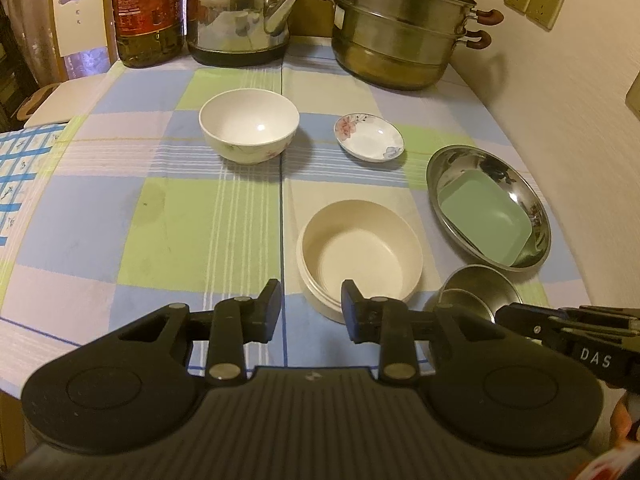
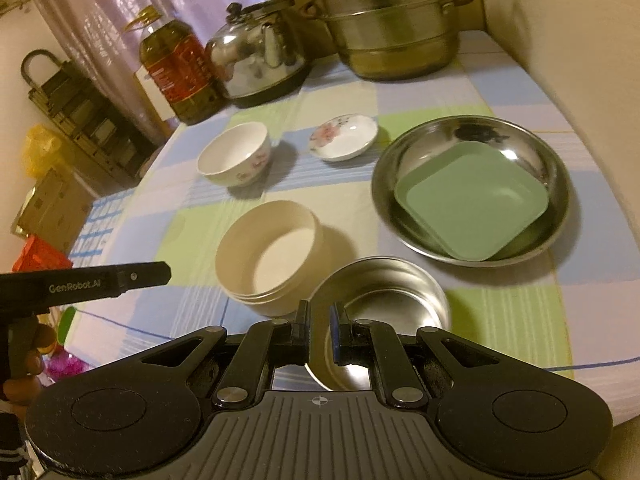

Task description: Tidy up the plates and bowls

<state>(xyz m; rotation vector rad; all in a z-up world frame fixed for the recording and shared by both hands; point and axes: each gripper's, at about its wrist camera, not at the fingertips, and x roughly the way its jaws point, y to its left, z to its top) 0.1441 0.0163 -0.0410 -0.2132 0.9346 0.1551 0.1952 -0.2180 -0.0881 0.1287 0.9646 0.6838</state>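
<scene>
Steel gleams low in the frame where the right gripper (image 2: 319, 330) pinches the small round steel bowl's (image 2: 384, 300) rim, probably for stacking, while the left gripper (image 1: 311, 310), fingers spread and empty, hovers beside the cream plastic bowl (image 1: 359, 251).

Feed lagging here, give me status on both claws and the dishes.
Right claw shut on small steel bowl rim. Left claw open, empty. Cream bowl beside it; green square plate in steel dish.
</scene>
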